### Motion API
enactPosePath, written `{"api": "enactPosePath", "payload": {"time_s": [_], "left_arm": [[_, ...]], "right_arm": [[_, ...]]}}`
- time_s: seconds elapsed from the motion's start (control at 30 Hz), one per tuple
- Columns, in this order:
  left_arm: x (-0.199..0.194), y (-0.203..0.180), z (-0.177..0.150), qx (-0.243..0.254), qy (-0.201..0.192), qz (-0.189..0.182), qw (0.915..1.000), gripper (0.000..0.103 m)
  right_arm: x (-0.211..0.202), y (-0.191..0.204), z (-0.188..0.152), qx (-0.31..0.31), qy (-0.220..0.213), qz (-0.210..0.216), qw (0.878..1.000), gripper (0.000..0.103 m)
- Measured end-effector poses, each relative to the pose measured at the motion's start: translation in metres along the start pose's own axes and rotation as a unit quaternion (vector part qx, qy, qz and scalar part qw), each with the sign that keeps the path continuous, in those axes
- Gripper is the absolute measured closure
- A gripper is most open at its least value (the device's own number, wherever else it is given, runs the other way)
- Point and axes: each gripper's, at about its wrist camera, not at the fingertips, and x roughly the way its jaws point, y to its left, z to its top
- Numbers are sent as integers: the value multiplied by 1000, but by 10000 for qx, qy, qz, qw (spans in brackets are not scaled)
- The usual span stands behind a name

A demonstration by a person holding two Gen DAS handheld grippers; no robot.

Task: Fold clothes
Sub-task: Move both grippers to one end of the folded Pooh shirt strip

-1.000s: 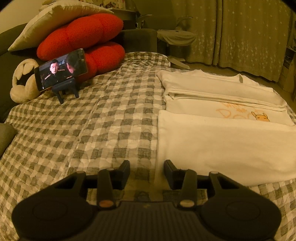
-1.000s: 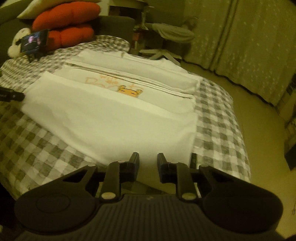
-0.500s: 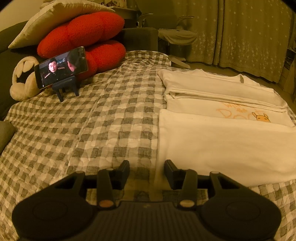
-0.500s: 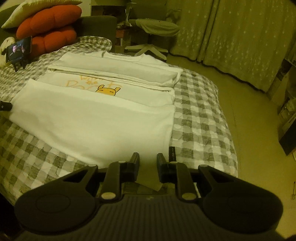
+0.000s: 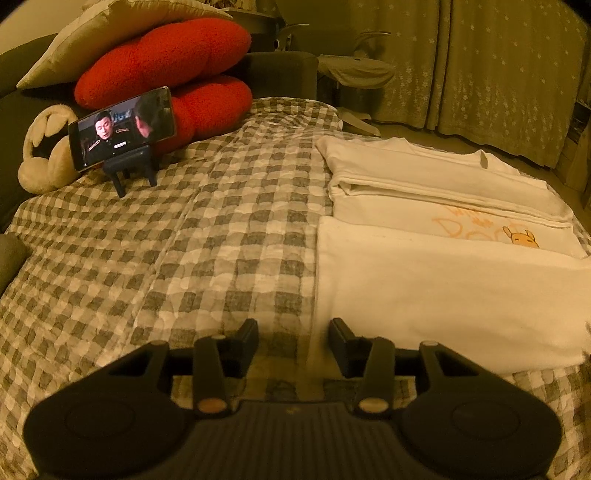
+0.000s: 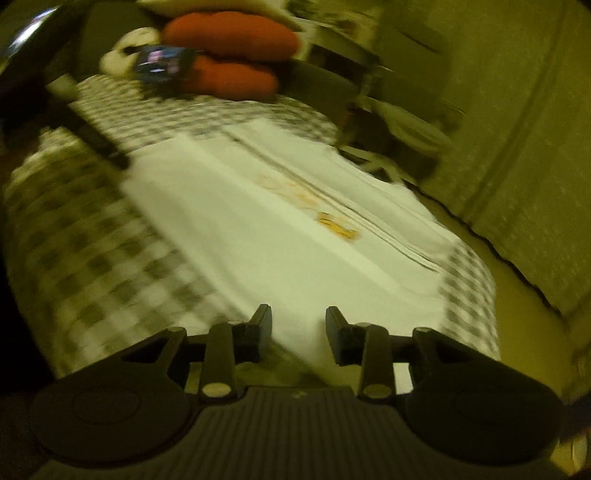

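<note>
The left gripper (image 5: 293, 334) hovers with its two black fingers (image 5: 246, 338) moderately apart and empty, just above the near left corner of the one white folded T-shirt with an orange cartoon print (image 5: 443, 280), which lies on the right half of the grey-and-white checked bed cover (image 5: 184, 258). The right gripper (image 6: 298, 325) has its jaws opening, nothing pinched between them, over the near edge of the same shirt in a blurred view. At the far left corner of the bed stand one phone on a small dark stand (image 5: 123, 129), two red plush cushions (image 5: 166, 59) and one cream pillow (image 5: 122, 26).
</note>
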Motion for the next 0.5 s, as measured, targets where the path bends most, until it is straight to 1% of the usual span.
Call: {"api": "enactPosePath", "payload": {"time_s": [0.13, 0.3, 0.5], "left_arm": [[0, 2, 2, -76, 45, -43, 10000, 58], [0, 16, 7, -462, 173, -259, 9984, 58], [-2, 27, 9, -729, 235, -448, 9961, 57]], "right_arm": [[3, 11, 3, -197, -52, 119, 9997, 67], [7, 24, 11, -347, -88, 218, 9991, 67], [9, 43, 25, -646, -291, 370, 9968, 65]]}}
